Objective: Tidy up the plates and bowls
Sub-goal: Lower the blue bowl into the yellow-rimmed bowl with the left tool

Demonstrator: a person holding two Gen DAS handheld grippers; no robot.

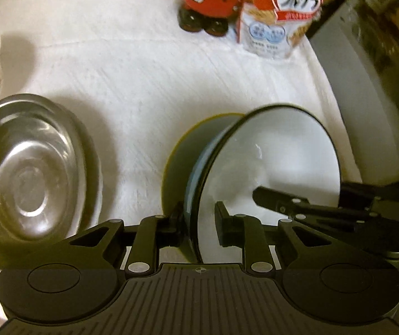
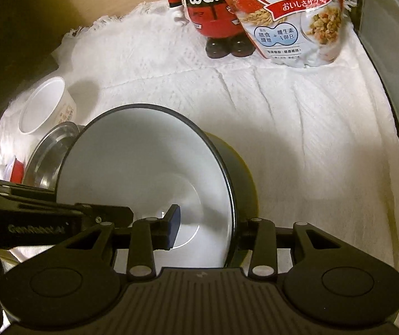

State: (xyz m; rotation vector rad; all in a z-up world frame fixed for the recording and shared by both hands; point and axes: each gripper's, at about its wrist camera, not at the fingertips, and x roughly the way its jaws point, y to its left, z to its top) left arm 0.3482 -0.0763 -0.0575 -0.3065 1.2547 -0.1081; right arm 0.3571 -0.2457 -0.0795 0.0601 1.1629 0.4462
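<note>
Both grippers straddle the rim of one white bowl (image 1: 277, 162) with a dark edge, which stands tilted on its side over a white cloth (image 1: 149, 89). The left gripper (image 1: 198, 226) has the near rim between its fingers, one pad outside against the blue-grey wall and the other inside the bowl with a clear gap to the white surface, so the jaws stand part-way apart and only loosely about the rim. The right gripper (image 2: 205, 230) straddles the opposite side of the same rim, its left pad (image 2: 173, 223) inside the bowl away from the wall and its right finger hidden behind the rim; the jaws are wide, and whether they press the bowl I cannot tell. Directly behind the white bowl, touching or nearly so, a darker bowl with a yellowish edge (image 1: 182, 153) shows. To the left of the left gripper sits a steel bowl (image 1: 29, 173), and further left and ahead a white paper cup (image 2: 46, 106). Far ahead of both tools, at the back of the cloth, stand a red figurine (image 2: 213, 14) and a cereal bag (image 2: 297, 19) side by side.
</note>
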